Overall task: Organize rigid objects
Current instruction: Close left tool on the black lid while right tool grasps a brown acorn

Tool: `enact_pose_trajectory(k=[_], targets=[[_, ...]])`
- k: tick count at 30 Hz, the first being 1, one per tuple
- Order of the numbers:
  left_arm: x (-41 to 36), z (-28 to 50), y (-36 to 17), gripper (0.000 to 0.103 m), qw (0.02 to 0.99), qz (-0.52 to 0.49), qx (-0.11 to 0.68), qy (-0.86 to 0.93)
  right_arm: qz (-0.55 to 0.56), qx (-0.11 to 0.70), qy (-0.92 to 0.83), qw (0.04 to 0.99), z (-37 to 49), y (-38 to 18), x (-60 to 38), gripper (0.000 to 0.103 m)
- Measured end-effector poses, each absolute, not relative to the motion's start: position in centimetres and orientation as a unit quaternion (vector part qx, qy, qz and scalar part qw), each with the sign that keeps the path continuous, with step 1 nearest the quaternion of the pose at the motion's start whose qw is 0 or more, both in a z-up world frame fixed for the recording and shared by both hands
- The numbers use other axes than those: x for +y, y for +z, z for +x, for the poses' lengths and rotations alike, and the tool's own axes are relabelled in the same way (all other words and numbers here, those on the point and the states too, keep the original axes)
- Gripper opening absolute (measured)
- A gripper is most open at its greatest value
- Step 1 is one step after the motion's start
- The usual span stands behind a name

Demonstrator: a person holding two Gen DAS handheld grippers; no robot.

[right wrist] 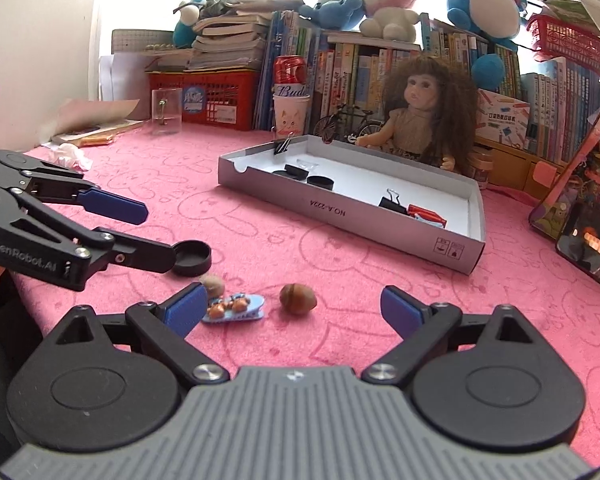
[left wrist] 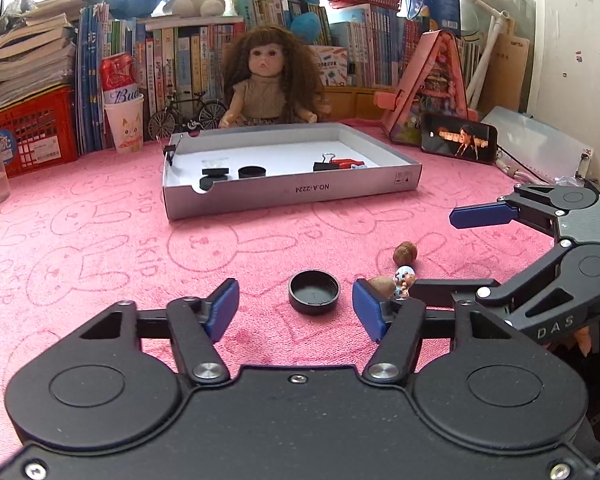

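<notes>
- My left hand-held gripper (left wrist: 296, 308) stands half open, pads clear of the black cap (left wrist: 314, 292), which sits open side up on the pink counter (left wrist: 100, 248) just ahead, between the fingers' lines.
- The cap looks light, stiff plastic with a smooth rim; I judge it may skid on the towel-like cover. I'd pinch it across the outer wall, low, not by the thin lip.
- My right hand-held gripper (right wrist: 288, 308) is spread wide and empty, with a nut (right wrist: 298, 298) between its fingers and untouched.
- The nut looks hard, round and likely to roll, so I'd squeeze across its widest part.
- A second nut (right wrist: 213, 286) and a small flat figure charm (right wrist: 236, 307) lie beside my right gripper's left pad.
- The tray (left wrist: 300, 196) waits well beyond.
</notes>
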State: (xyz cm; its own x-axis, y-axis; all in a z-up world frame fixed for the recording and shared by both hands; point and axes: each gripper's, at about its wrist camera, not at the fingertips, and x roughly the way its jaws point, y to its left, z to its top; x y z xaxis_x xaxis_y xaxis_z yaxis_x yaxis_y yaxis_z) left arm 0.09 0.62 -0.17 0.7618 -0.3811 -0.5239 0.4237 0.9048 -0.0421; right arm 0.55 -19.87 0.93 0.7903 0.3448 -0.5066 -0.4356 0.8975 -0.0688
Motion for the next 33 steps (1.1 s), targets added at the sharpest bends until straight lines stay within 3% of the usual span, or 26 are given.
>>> enact_pose_trajectory(k=[2, 8, 13, 21, 33], targets=[[0.4, 0.4, -0.3, 0.054, 0.938, 0.036, 0.273, -0.212, -0.09, 0.248, 0.188, 0.946, 0.7, 0.8, -19.9, 0.098], [-0.3, 0.8, -0.7, 0.053, 0.938, 0.046, 0.271, -0.21, -0.046, 0.263, 0.151, 0.952, 1.7, 0.9, -21.1, 0.096], [-0.9, 0.9, -1.4, 0.053, 0.939, 0.057, 0.277, -0.196, -0.046, 0.276, 0.146, 0.949, 2.0, 0.6, -20.7, 0.085], [-1.0, 1.4, -1.6, 0.052, 0.94, 0.05, 0.278, -0.192, -0.041, 0.273, 0.145, 0.95, 2.2, 0.7, -20.4, 0.077], [-1.6, 1.1, -1.8, 0.03, 0.94, 0.056, 0.266, -0.205, -0.043, 0.278, 0.139, 0.95, 2.1, 0.2, -19.7, 0.055]])
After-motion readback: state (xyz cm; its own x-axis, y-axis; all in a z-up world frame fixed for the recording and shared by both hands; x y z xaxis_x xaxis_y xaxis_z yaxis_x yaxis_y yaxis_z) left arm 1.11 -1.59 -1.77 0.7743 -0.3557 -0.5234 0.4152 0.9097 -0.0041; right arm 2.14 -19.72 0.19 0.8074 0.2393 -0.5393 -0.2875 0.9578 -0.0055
